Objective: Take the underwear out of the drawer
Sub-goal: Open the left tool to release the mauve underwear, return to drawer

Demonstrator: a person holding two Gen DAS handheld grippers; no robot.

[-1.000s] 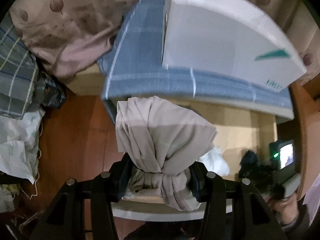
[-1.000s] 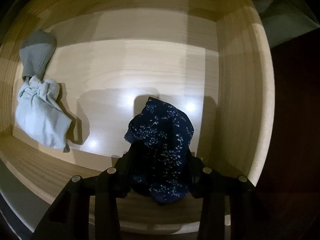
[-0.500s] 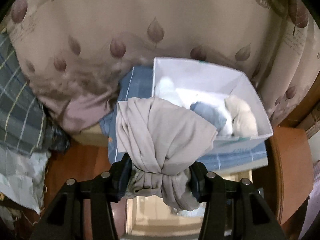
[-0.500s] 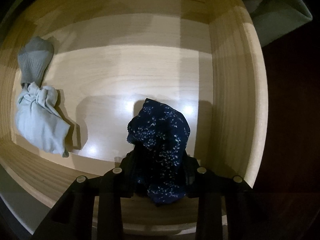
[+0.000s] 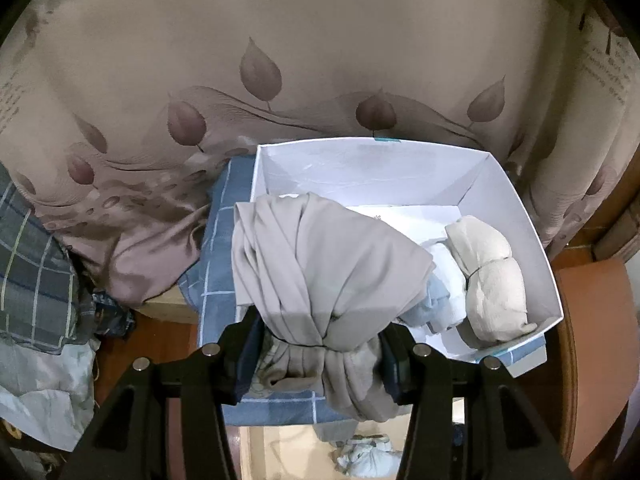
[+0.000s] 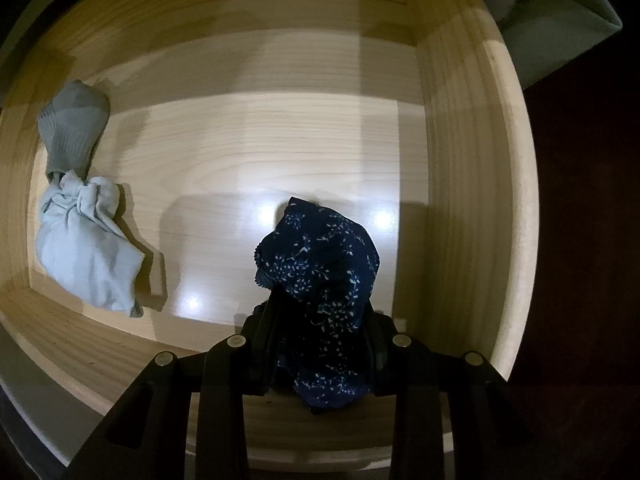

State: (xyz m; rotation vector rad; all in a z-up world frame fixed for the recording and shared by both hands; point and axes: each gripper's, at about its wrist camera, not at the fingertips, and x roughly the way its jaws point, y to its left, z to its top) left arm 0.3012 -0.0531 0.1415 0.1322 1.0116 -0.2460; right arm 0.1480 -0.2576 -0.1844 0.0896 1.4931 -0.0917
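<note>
My left gripper (image 5: 320, 354) is shut on a knotted beige underwear bundle (image 5: 320, 264) and holds it over the near left part of a white box (image 5: 400, 168) on the bed. In the box lie a cream bundle (image 5: 492, 280) and a pale blue-white one (image 5: 436, 304). My right gripper (image 6: 320, 344) is shut on dark navy floral underwear (image 6: 324, 264), held above the floor of the wooden drawer (image 6: 280, 148). A light blue knotted bundle (image 6: 86, 240) and a grey sock-like piece (image 6: 72, 124) lie at the drawer's left side.
A blue checked sheet (image 5: 224, 248) lies under the box, a leaf-print cover (image 5: 280, 60) behind it. Plaid cloth (image 5: 28, 264) and white bags (image 5: 44, 392) are at left on the wooden floor. The drawer's right wall (image 6: 468, 200) is close to my right gripper.
My left gripper has risen and moved forward with the beige bundle, from beside the box to over its opening. My right gripper has lifted the navy underwear slightly, backing off a little.
</note>
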